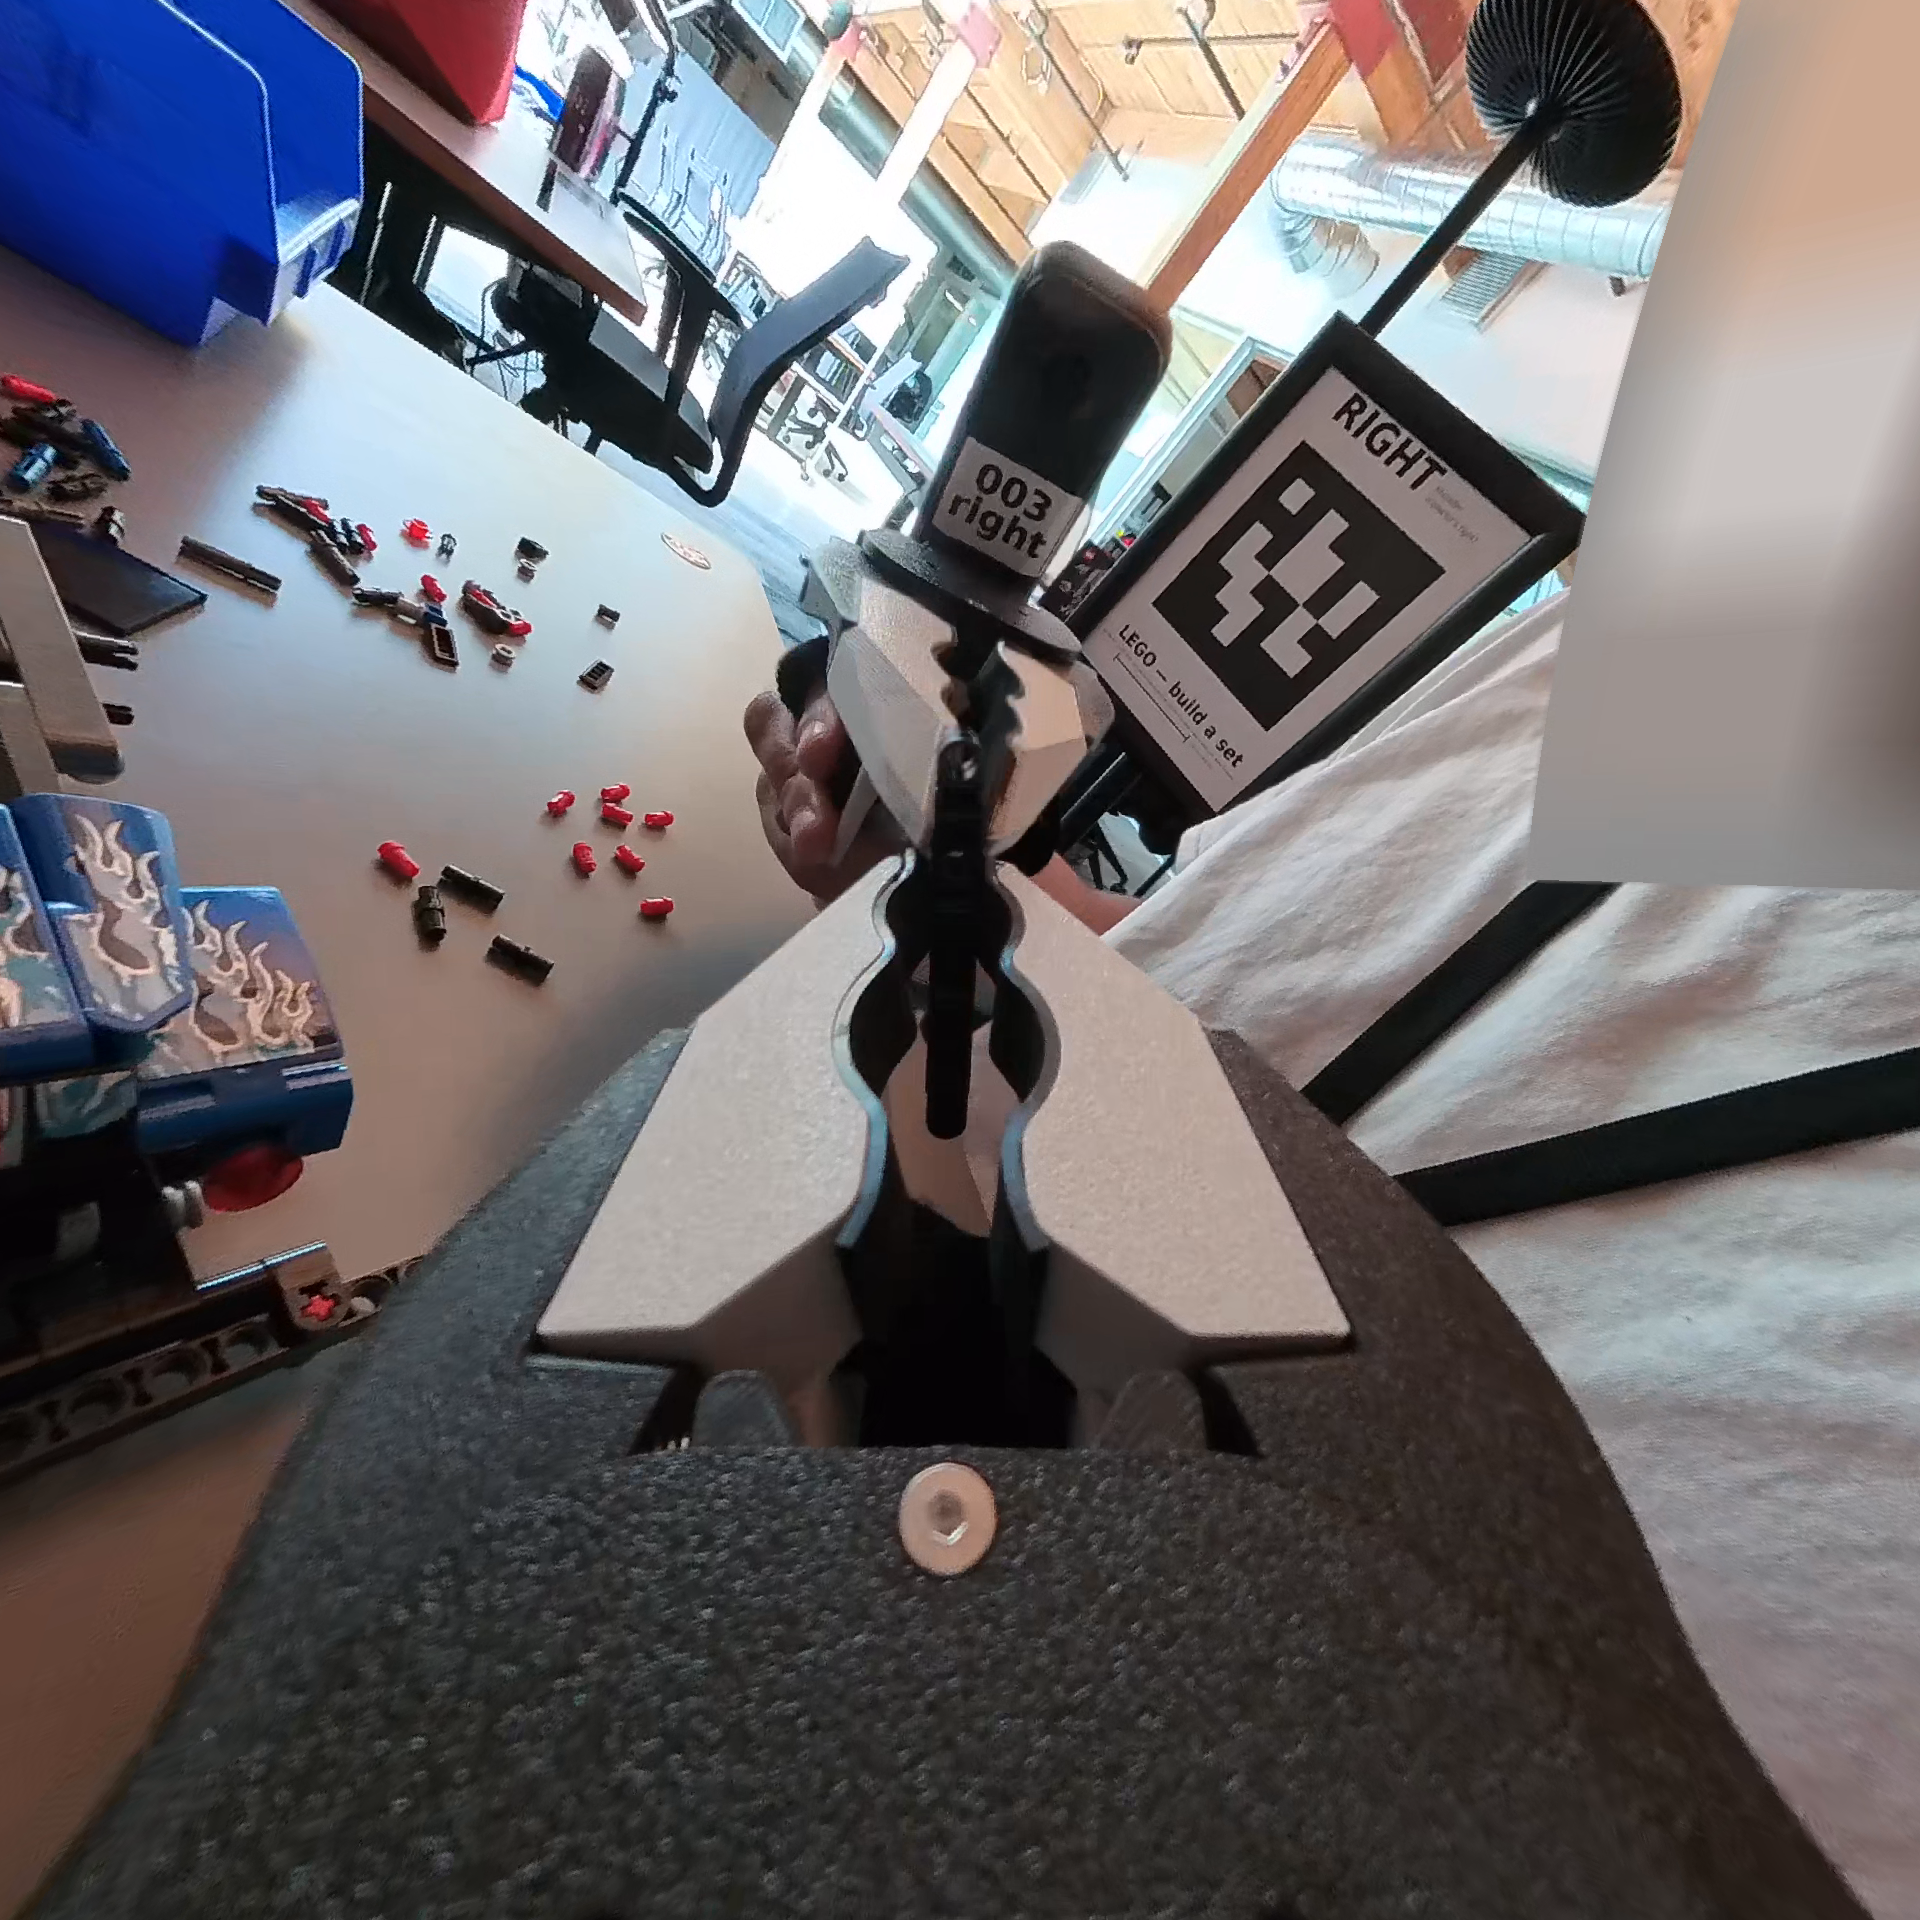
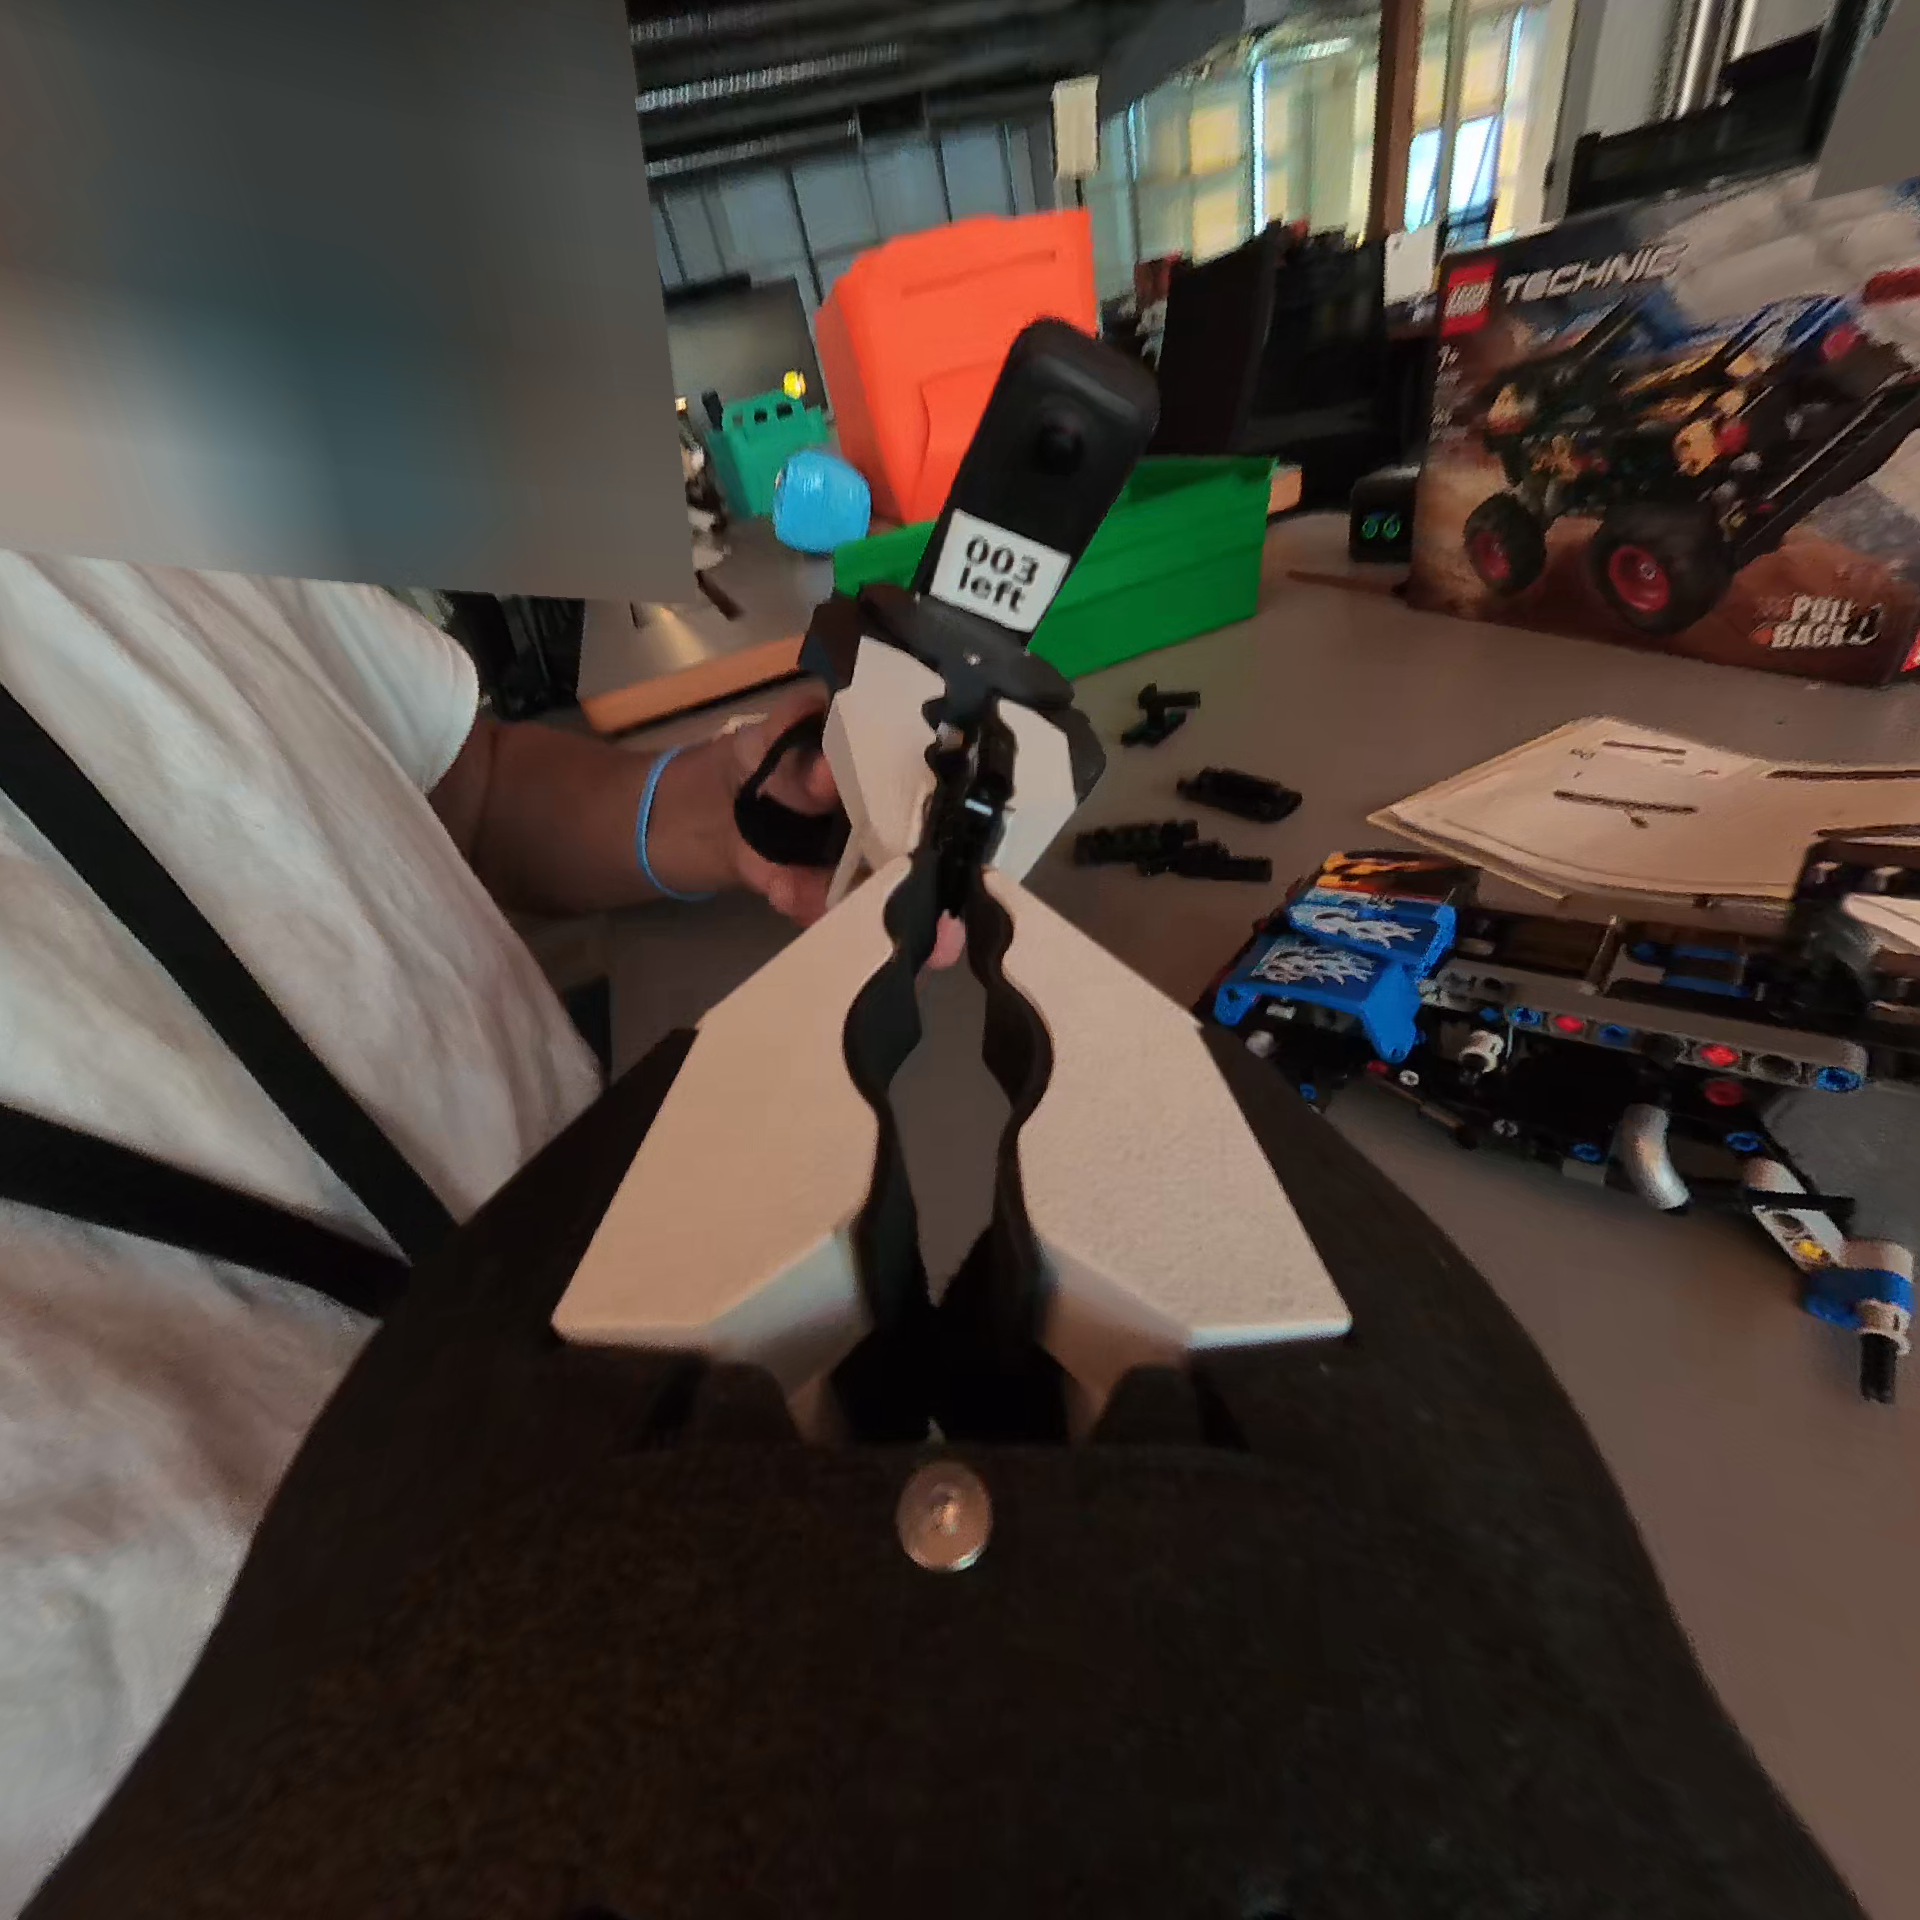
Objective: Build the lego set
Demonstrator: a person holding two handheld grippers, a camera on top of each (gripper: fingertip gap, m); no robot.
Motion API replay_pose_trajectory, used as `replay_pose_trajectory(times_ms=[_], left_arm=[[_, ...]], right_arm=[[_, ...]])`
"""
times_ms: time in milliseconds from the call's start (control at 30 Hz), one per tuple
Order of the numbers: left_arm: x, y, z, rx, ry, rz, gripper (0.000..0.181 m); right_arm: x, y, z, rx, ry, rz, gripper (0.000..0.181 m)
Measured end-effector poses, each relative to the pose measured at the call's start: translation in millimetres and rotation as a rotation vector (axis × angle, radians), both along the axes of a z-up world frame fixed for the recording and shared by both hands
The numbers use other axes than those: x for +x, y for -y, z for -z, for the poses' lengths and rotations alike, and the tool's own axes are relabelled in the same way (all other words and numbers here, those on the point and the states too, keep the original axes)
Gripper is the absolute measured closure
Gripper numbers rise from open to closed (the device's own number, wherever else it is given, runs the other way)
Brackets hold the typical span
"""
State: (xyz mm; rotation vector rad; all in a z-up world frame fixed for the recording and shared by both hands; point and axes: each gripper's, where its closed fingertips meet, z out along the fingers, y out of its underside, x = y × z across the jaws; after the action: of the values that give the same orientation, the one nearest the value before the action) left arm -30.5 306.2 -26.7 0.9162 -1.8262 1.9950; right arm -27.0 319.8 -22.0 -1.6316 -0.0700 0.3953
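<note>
Mid-air, the left gripper [image 1: 951, 914] is pinched on a thin black axle [image 1: 948, 997], and the right gripper [image 2: 951, 894], tips nearly together, meets its far end, though its own hold is unclear. The half-built truck chassis [image 2: 1621, 1039] with blue flame panels [image 1: 156, 977] sits on the table [image 1: 436, 748]. Plenty left, judging by the red pins [image 1: 613, 821] and black connectors [image 2: 1174, 847] lying loose.

Each of the 2 cameras rides just behind its own tool, looking forward along the fingers. The left tool [image 1: 940, 904] and right tool [image 2: 951, 904] point at each other, tips close above the surface [image 1: 343, 727], so each view faces the other head-on. Both share the half-built blue truck [image 2: 1455, 997] and the person's white shirt [image 1: 1558, 1039]
</note>
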Motion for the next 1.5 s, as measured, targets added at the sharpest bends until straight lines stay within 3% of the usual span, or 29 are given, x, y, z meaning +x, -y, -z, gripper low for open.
replay_pose_trajectory(times_ms=[400,667,800,900,1100,1500], left_arm=[[0.2,1.7,3.6,0.026,0.019,-0.008,0.175],[2.5,-0.6,17.0,0.222,0.131,-0.053,0.175],[-10.2,14.5,37.3,0.345,0.158,0.03,0.174],[-11.6,20.2,34.1,0.32,0.165,0.039,0.174],[-12.9,19.9,32.7,0.29,0.16,0.049,0.175],[2.6,4.5,1.1,0.11,0.149,-0.074,0.175]], right_arm=[[0.5,0.4,4.6,-0.051,0.017,0.012,0.177],[0.0,-2.4,12.6,-0.085,-0.132,-0.025,0.177],[-9.8,-5.7,11.8,-0.071,-0.171,-0.086,0.177],[-17.5,-8.6,12.9,-0.093,-0.102,-0.089,0.178],[-13.0,-3.0,15.1,-0.112,-0.126,-0.103,0.178],[5.8,-4.2,-8.8,0.097,-0.397,-0.06,0.177]])
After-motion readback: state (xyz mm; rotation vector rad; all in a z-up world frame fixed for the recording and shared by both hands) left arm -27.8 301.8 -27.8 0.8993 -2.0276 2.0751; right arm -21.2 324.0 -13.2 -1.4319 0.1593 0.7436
